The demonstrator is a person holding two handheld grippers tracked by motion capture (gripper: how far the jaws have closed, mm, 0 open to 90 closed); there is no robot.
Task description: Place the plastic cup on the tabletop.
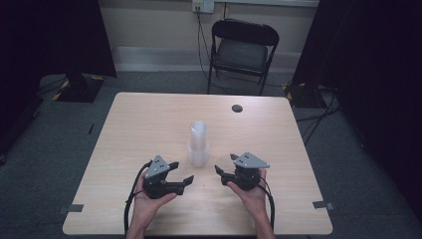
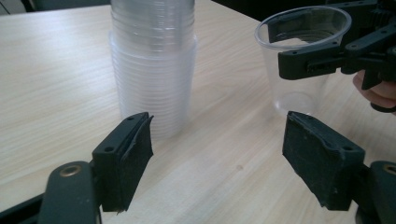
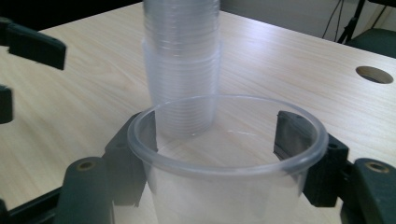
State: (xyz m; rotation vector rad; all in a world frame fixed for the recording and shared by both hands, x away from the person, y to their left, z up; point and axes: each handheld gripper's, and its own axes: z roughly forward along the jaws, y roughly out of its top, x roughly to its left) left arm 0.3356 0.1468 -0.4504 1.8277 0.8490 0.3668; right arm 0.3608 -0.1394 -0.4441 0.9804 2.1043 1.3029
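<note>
Pale wooden table [image 1: 149, 124] with stacked clear cups [image 1: 198, 144] at centre. Right gripper [image 1: 225, 173] clamped round a single cup [image 3: 224, 154], beside the stack; left gripper [image 1: 181, 172] spread wide, empty. Probably separating cups; next, setting it down upright.

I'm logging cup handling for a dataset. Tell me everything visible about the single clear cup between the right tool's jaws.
The single cup is clear, thin plastic by its look, with a rolled rim, smooth tapering walls and a round flat base, and it appears empty. It stands upright, mouth up. The right tool has one black jaw on each side of it just below the rim. Its base looks to be at the wooden table, though contact is unclear. It sits apart from the stack of cups, toward the person's right.
</note>
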